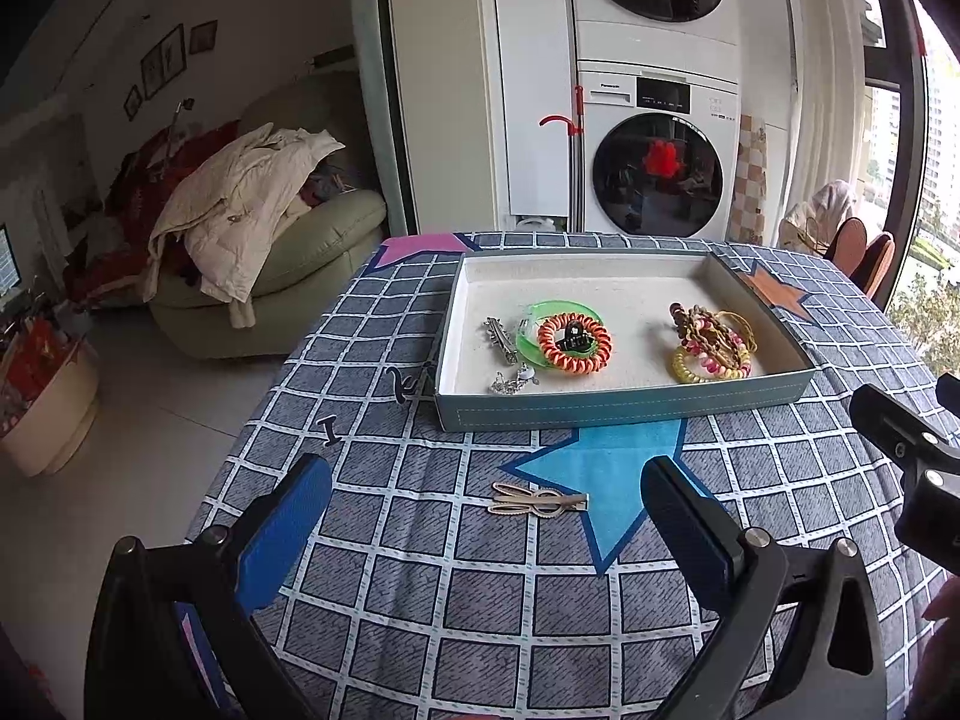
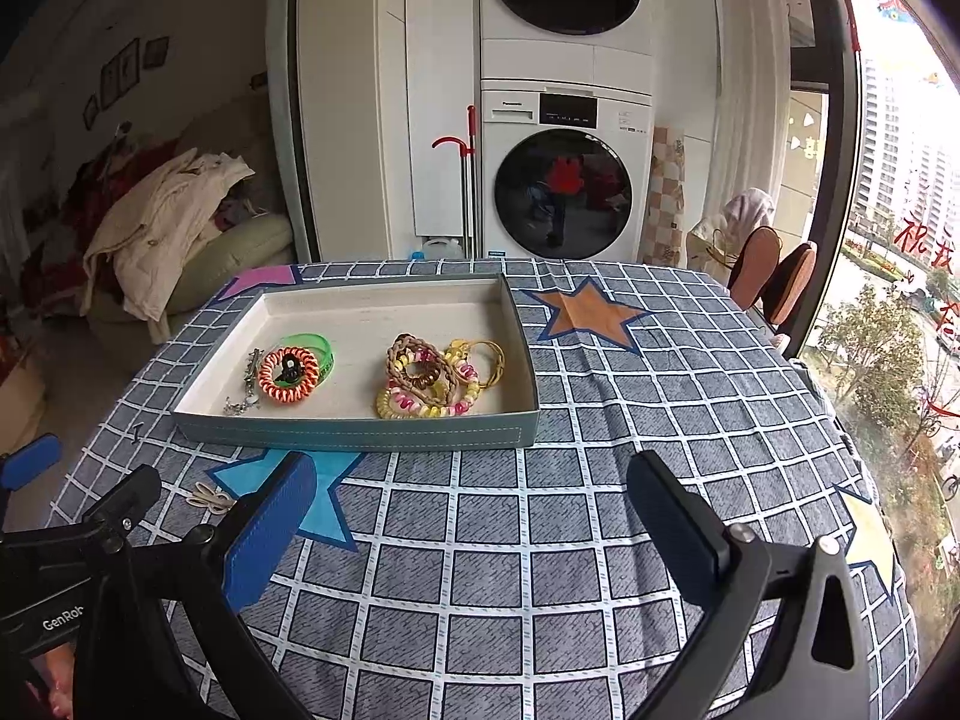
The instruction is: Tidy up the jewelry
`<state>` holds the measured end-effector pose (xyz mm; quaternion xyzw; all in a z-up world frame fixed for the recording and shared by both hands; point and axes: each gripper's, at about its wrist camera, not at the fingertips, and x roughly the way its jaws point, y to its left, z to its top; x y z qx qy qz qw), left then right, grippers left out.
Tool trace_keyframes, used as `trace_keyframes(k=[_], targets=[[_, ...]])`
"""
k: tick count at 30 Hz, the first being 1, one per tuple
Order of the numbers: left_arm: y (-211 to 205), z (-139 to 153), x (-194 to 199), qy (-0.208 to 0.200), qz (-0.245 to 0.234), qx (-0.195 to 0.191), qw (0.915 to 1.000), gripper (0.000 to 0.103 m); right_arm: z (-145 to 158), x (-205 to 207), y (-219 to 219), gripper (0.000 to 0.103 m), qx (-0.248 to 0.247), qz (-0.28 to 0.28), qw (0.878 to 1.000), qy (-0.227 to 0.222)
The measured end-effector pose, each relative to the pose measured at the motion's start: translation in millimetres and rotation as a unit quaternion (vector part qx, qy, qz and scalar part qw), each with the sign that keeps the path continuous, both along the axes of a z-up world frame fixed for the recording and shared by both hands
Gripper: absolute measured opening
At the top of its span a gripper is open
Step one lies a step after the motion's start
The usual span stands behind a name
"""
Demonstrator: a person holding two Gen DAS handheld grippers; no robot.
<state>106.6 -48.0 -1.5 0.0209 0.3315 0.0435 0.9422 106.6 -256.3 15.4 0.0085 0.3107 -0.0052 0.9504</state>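
The pale gold bow-shaped hair clip (image 1: 539,501) lies lengthwise left-to-right on the checked tabletop (image 1: 456,600) outside the tray — dead centre ahead of the wide-open, empty left claw (image 1: 486,516), while the right claw (image 2: 471,510), also spread empty, sits further off.

On the lower washing machine (image 2: 564,180) I read "Panasonic" on its detergent drawer. "GenRob", cut off by the frame, stands on my left gripper's body (image 2: 60,624). Red characters on the window (image 2: 924,240) look Chinese, though I cannot read them surely.
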Motion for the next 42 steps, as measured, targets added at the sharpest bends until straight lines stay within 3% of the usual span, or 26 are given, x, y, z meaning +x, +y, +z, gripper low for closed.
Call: trace_keyframes(k=[42], targets=[[0.2, 5.6, -0.7, 0.002, -0.004, -0.005, 1.0, 0.103, 9.2, -2.8, 3.0, 0.103, -0.003, 0.006, 1.0, -0.008]])
